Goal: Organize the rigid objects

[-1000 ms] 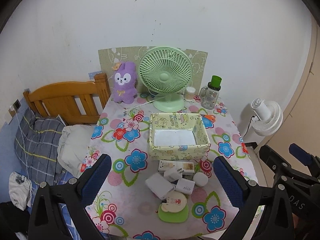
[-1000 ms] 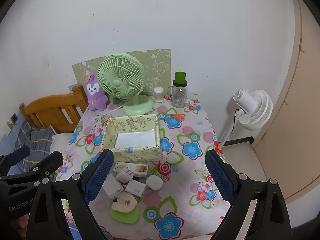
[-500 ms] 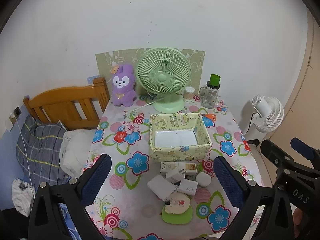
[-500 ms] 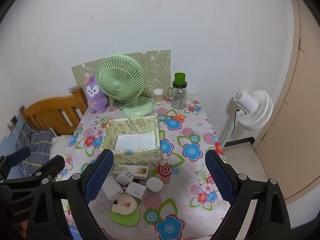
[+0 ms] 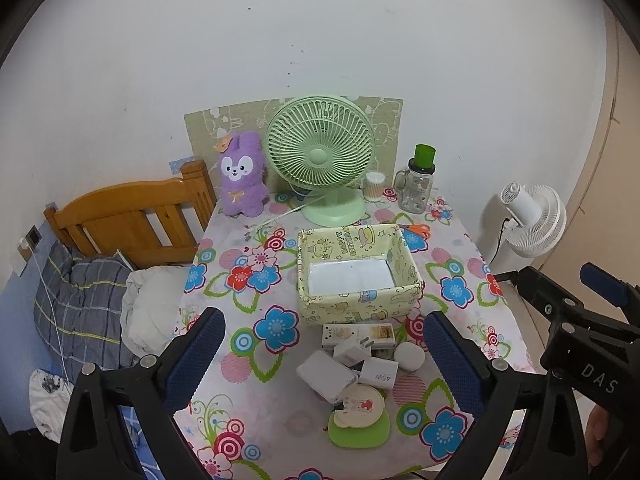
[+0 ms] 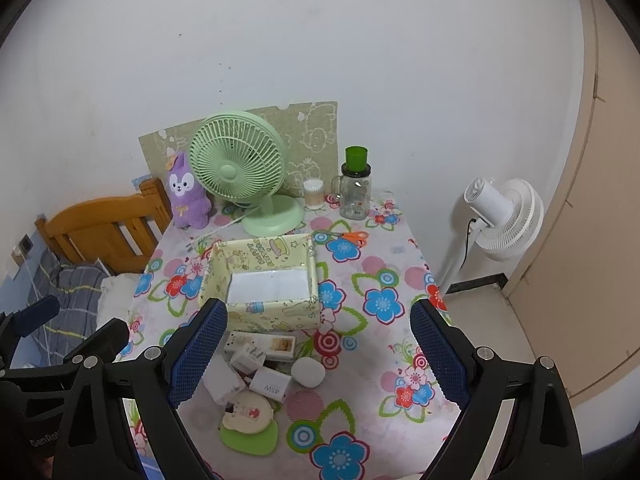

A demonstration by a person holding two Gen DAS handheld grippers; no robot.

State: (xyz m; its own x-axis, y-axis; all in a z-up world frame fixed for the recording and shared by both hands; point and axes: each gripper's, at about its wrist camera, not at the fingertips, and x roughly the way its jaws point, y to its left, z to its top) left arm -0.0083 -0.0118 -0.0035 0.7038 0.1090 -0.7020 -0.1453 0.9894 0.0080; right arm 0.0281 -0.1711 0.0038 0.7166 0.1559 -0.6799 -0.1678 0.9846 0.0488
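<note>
A yellow patterned open box stands mid-table, holding nothing but its white floor. In front of it lies a cluster of small items: a long white box, white chargers, a white flat pack, a white round puck and a round cream item on a green pad. My left gripper and right gripper are both open and empty, held high above the near table edge.
At the table's back stand a green fan, a purple plush rabbit, a green-capped jar, a swab tub and orange scissors. A wooden bed lies left, a white floor fan right.
Both grippers have pulled back and risen a little, so the table looks slightly smaller and farther. Nothing on the table has moved.
</note>
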